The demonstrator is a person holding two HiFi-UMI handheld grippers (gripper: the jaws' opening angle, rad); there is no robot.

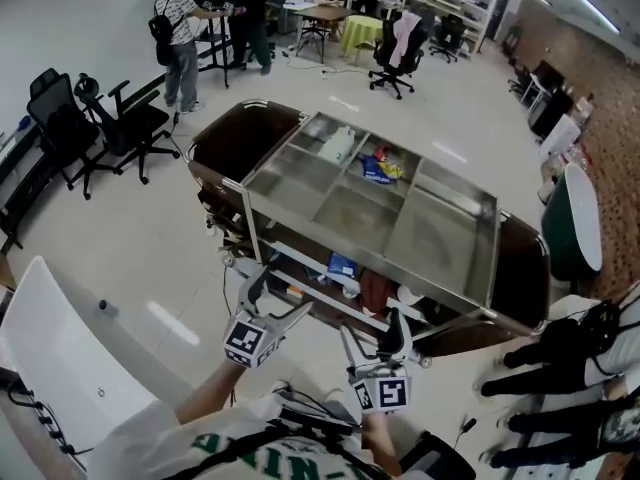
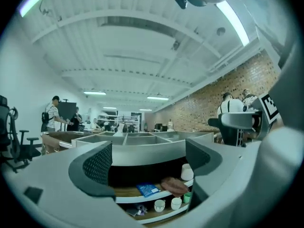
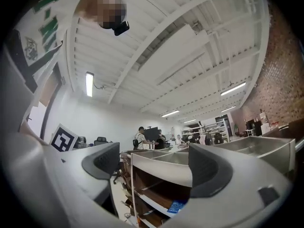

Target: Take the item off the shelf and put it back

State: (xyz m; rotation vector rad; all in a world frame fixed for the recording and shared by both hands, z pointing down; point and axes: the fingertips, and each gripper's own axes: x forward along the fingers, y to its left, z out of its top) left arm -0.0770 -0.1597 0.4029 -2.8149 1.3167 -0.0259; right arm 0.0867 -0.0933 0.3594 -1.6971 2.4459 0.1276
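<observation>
Shelf [image 1: 350, 213] top grey metal, lower boards brown; blue packet [image 2: 148, 189]; white cups [image 2: 159, 205]; left gripper [image 1: 280, 290] cube black-white square markers.

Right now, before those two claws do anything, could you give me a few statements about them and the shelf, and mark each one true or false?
1. The left gripper and the right gripper both have their jaws apart with nothing between them. True.
2. The top tray of the shelf holds nothing at all. False: a blue and yellow packet and a white item lie in its far compartments.
3. A blue packet lies on a shelf below the top tray. True.
4. The left gripper is holding a white cup. False: the white cups stand on a lower shelf, apart from the gripper.
</observation>
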